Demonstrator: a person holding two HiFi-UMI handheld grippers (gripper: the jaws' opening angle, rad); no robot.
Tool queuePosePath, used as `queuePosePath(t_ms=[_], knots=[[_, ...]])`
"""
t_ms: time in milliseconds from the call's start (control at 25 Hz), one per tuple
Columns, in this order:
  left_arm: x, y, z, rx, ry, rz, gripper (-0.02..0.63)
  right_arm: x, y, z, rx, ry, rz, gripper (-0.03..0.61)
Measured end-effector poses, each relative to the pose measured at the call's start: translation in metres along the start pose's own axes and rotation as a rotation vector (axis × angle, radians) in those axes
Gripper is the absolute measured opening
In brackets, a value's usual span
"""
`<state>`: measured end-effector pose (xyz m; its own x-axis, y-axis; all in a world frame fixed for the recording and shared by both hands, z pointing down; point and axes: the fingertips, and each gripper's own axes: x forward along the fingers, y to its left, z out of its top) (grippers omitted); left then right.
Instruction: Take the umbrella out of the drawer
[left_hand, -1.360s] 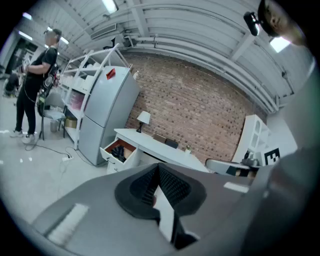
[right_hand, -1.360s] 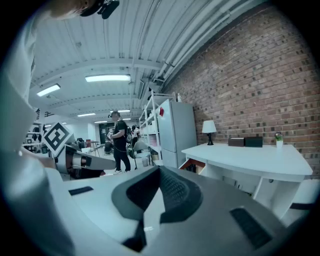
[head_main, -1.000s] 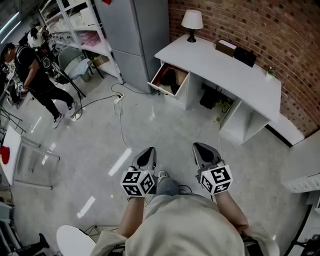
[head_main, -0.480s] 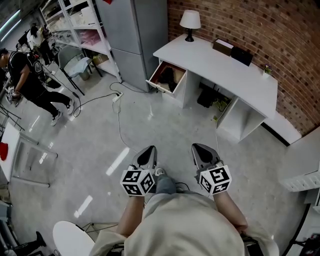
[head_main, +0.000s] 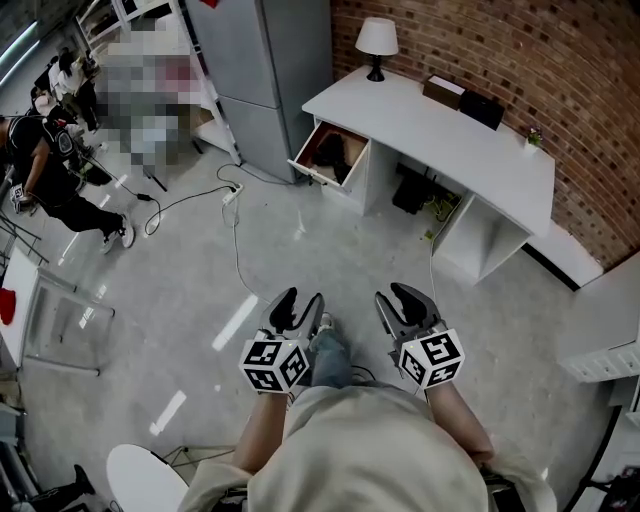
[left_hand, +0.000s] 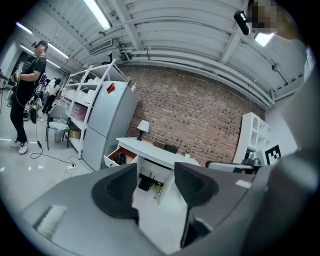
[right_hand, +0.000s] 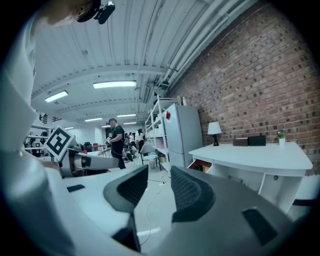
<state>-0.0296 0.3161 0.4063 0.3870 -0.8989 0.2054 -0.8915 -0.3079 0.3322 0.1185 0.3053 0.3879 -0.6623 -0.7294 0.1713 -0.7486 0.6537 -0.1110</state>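
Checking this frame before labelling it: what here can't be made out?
- Inside the drawer: dark shapes in head view, too small to identify.
- The shelves: a mosaic patch covers most of them in head view.
- The clutter under the desk: shadowed and small in head view.
- Right gripper view: the low angle hides the drawer's inside.

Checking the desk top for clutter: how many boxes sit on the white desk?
2. A brown box sits a little way from the lamp; a black box sits next to it, toward the small plant. None looks hidden.
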Motion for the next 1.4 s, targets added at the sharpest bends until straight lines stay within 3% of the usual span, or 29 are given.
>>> queuePosePath(t_ms=[240,600,960,1400], knots=[[0.033,0.008,0.005,-0.001,0.001,-0.009,0.282,0.022,-0.025,0.002,0.019,-0.002,-0.014,0.242],[0.106,0.041,0.023,-0.003,0.02,-0.016,0.318,0.086,-0.075,0.009,0.025,0.008,-0.019,0.311],[0.196,0.096,0.068,-0.018,0.031,-0.034,0.322,0.186,-0.123,0.039,0.009,0.024,-0.015,0.325],[0.299,0.16,0.122,0.002,0.044,-0.091,0.322,0.293,-0.176,0.072,0.017,0.006,-0.071,0.325]])
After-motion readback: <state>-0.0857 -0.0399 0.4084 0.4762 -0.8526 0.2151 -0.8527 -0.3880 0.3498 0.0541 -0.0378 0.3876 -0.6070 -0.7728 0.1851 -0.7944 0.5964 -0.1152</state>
